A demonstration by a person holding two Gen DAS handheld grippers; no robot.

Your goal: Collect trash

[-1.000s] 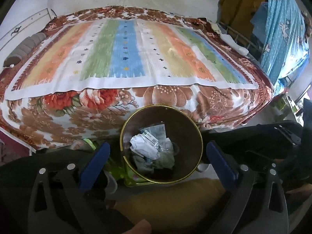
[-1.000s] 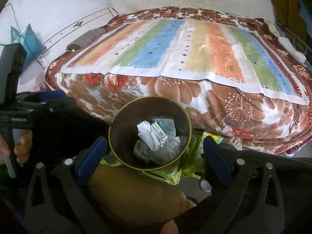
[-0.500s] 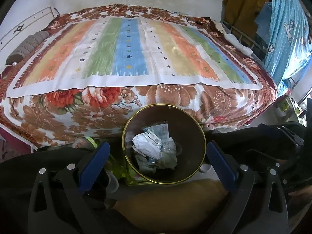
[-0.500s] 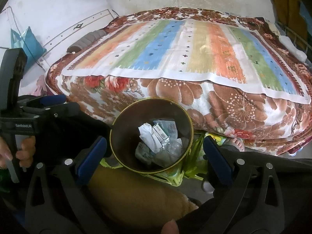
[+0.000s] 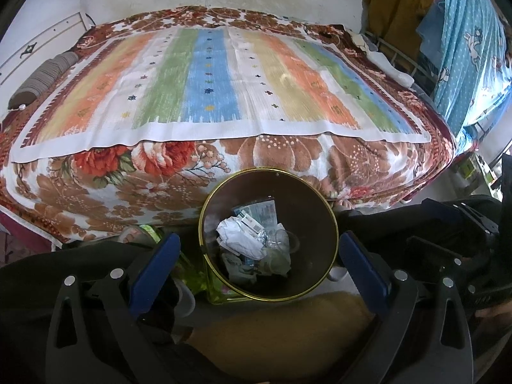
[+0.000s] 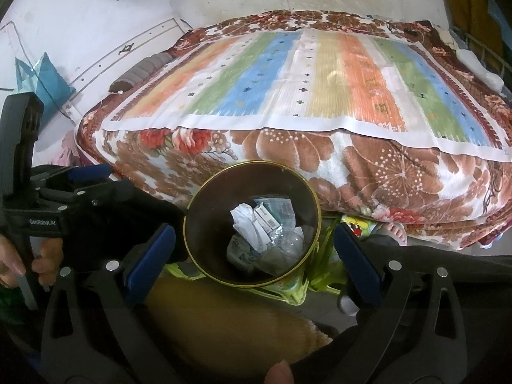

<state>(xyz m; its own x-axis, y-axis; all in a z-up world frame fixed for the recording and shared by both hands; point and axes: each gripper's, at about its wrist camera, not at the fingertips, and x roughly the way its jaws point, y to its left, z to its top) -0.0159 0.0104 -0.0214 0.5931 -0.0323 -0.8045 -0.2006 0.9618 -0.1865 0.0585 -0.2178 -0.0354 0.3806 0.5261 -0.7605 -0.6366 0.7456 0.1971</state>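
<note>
A dark round bin with a gold rim (image 5: 320,224) (image 6: 208,224) stands on the floor in front of the bed. Crumpled white paper, small printed packets and clear plastic trash (image 5: 252,240) (image 6: 262,233) lie in its bottom. My left gripper (image 5: 259,249) is open and empty, held above the bin with one finger on each side of it. My right gripper (image 6: 252,243) is open and empty, also above the bin. The left gripper's body shows at the left of the right wrist view (image 6: 48,204), held by a hand.
A bed with a floral blanket (image 5: 288,160) and a striped cloth (image 5: 208,83) (image 6: 288,80) fills the view behind the bin. A yellow-green plastic item (image 6: 288,291) lies under the bin. A blue patterned curtain (image 5: 464,48) hangs at the right. Dark trouser legs flank the bin.
Both grippers have risen and tilted slightly, so the bin sits a little lower in both views. Both stay open and empty. The trash in the bin has not moved.
</note>
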